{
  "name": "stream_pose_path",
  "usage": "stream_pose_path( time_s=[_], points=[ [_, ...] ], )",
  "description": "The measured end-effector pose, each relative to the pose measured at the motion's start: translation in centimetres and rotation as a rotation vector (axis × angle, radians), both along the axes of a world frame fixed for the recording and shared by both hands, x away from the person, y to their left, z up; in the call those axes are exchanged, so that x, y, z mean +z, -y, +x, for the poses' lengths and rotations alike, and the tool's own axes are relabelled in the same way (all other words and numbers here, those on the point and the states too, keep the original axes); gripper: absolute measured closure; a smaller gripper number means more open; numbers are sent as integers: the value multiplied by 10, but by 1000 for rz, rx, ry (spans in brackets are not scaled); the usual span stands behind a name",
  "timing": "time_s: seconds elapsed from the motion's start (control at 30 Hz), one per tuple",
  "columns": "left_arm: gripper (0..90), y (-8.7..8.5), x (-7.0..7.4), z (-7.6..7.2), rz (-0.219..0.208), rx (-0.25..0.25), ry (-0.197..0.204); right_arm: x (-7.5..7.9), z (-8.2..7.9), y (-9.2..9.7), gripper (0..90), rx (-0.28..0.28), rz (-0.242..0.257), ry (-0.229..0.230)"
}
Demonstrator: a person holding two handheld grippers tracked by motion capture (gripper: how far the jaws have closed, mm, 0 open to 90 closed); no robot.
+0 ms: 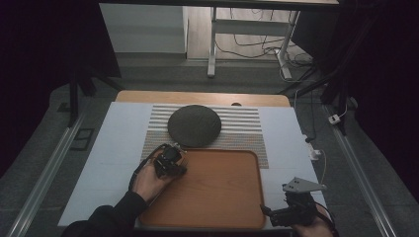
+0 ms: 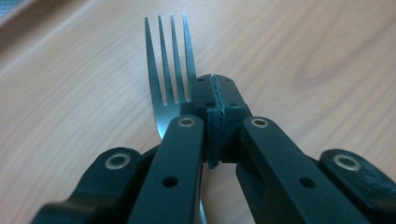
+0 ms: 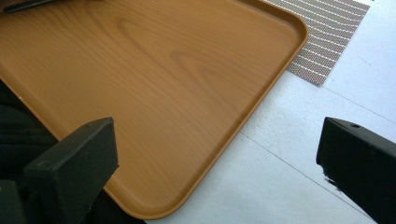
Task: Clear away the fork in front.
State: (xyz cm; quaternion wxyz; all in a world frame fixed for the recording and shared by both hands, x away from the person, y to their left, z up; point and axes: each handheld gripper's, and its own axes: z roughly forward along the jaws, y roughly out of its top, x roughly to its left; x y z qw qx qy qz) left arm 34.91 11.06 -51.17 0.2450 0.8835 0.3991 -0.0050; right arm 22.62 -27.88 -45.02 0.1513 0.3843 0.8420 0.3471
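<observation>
White covering lies over the table [image 1: 113, 148], and on it there are a striped mat [image 1: 247, 129], a dark round mat [image 1: 194, 125] and a wooden tray [image 1: 217, 190]. Behind the table, the floor is grey and cables lie under another desk.

In the high view the left gripper [image 1: 170, 160] is at the far left corner of the tray, just below the round mat, and the person's left hand [image 1: 150, 180] holds it from behind. In the left gripper view its jaws are closed together, pad against pad, and a metal fork [image 2: 170, 70] lies close under them on the wood. The tines point away from the camera. If the pads pinch the fork at its neck, I cannot tell; the fork sits a little left of the closed tips.

The right gripper [image 1: 291, 212] rests at the near right corner of the tray, over the white covering. Its jaws stand wide apart, with nothing between them.
</observation>
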Motion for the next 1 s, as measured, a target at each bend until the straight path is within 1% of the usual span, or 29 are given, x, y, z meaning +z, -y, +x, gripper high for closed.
stream_pose_path(
  time_s=[0.13,0.43,0.7,0.77,0.83,0.93,1.0],
  points=[
    [885,-11,0,5,-3,31,-9,0,0,0,0,1,2,-2],
    [884,-32,-1,13,5,96,-23,0,0,0,0,0,4,-5],
    [884,-50,-1,18,17,155,-36,0,1,1,0,-1,6,-7],
    [883,-55,-1,19,13,170,-37,0,1,1,0,-1,8,-8],
    [884,-58,-2,19,1,172,-39,0,1,1,0,-1,9,-10],
    [883,-57,-2,19,8,170,-33,0,1,1,0,-1,9,-13],
    [881,-57,-1,19,6,170,-38,0,1,1,0,-1,8,-11]
  ],
)
